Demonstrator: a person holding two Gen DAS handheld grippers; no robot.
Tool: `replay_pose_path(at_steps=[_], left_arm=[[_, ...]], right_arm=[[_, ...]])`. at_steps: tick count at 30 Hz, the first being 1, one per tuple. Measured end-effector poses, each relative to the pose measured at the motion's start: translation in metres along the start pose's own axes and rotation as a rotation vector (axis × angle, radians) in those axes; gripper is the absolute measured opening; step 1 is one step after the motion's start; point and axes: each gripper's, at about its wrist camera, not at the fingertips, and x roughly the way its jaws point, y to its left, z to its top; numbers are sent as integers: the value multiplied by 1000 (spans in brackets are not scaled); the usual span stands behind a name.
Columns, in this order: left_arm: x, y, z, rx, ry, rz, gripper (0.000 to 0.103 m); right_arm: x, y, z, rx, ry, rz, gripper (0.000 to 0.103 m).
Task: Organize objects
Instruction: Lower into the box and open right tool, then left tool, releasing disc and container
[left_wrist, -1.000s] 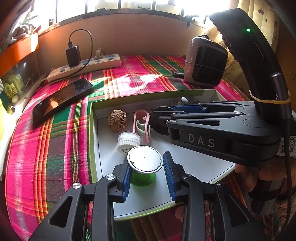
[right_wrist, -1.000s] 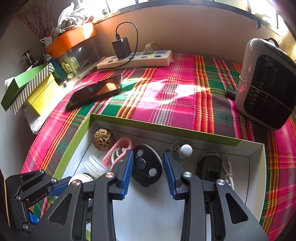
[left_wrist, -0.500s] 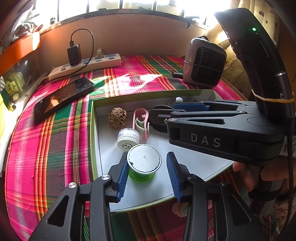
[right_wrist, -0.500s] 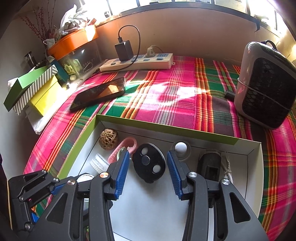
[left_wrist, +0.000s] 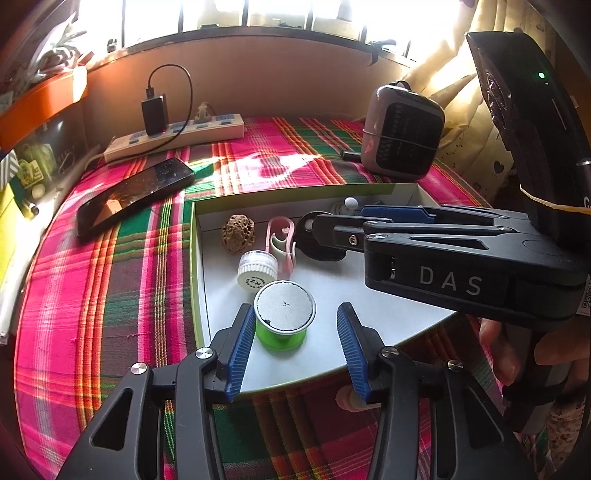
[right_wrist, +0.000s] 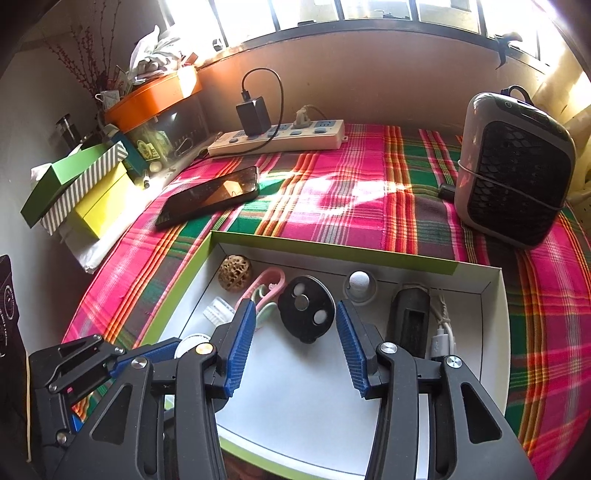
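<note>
Plaid cloth (right_wrist: 369, 206) in pink, green and red covers the table, and a shallow white box with a green rim (right_wrist: 332, 247) sits at its near edge. Against the far right edge stands a grey heater (right_wrist: 513, 170); along the far edge lies a white power strip (right_wrist: 280, 142) with a black charger plugged in, and a dark phone (right_wrist: 210, 195) lies toward the far left corner.

Inside the box, the left gripper (left_wrist: 295, 347) hovers over the near left corner. Its jaws are opening, and a green spool with a grey paper top (left_wrist: 284, 314) stands between them, just beside the left pad with a clear gap to the right pad, so nothing is gripped. The right gripper (right_wrist: 295, 339) reaches in from the near side, its jaws also opening around a black round disc (right_wrist: 306, 308) that lies flat on the box floor, free of both pads.

Along the box's far wall, from the left corner: a brown walnut (right_wrist: 234, 273), a pink clip (right_wrist: 266, 286), a small white ball in a cup (right_wrist: 360, 282), a black block (right_wrist: 410, 314) and a white cable (right_wrist: 441, 332). A white ribbed cap (left_wrist: 257, 267) lies just behind the spool.
</note>
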Motion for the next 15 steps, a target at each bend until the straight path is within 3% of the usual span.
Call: replay_pose_path(at_steps=[15], left_arm=[[-26, -7, -11, 1, -31, -1, 45]], right_arm=[[-44, -1, -25, 24, -76, -22, 50]])
